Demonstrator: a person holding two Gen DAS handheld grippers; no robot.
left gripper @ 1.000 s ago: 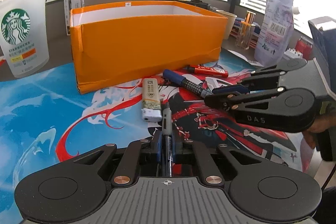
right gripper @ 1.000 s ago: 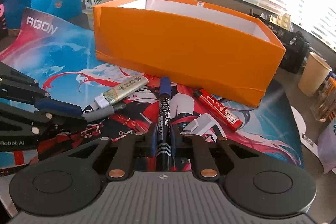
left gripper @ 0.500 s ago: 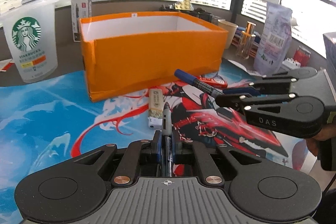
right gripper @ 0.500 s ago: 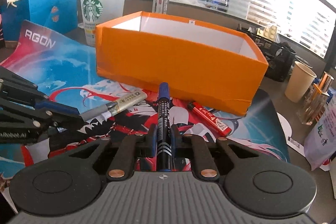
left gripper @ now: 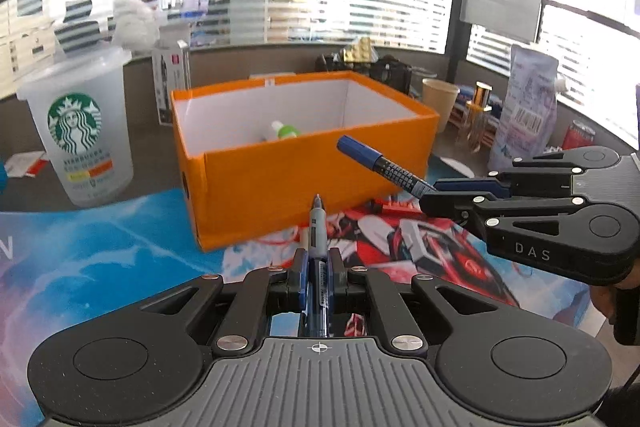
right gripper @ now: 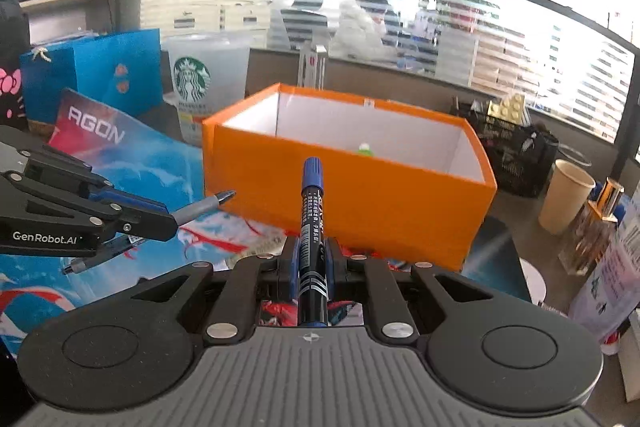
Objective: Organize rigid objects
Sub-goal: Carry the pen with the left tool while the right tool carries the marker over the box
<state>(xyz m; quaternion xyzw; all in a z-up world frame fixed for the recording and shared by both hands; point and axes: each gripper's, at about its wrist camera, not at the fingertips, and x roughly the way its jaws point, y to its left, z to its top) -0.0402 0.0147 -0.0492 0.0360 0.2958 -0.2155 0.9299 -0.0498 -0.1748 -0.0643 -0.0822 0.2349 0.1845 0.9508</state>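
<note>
An orange box (left gripper: 312, 187) with white inside stands on the printed mat; it also shows in the right wrist view (right gripper: 360, 195). A small green-and-white item (left gripper: 285, 131) lies inside it. My left gripper (left gripper: 318, 267) is shut on a grey pen (left gripper: 316, 223), held above the mat in front of the box. My right gripper (right gripper: 310, 263) is shut on a blue marker (right gripper: 312, 211), tip towards the box's front wall. The marker (left gripper: 380, 165) shows from the side in the left wrist view, near the box's right front corner.
A Starbucks cup (left gripper: 80, 135) stands left of the box. A paper cup (right gripper: 564, 195), a perfume bottle (right gripper: 600, 215) and a pouch (left gripper: 528, 115) stand to the right. A blue bag (right gripper: 96, 75) is at the back left. A red lighter (left gripper: 394, 203) lies partly hidden on the mat.
Both grippers have risen off the mat with the pen and the marker and tilted up, so the box's inside now shows. The white lighter has dropped out of view.
</note>
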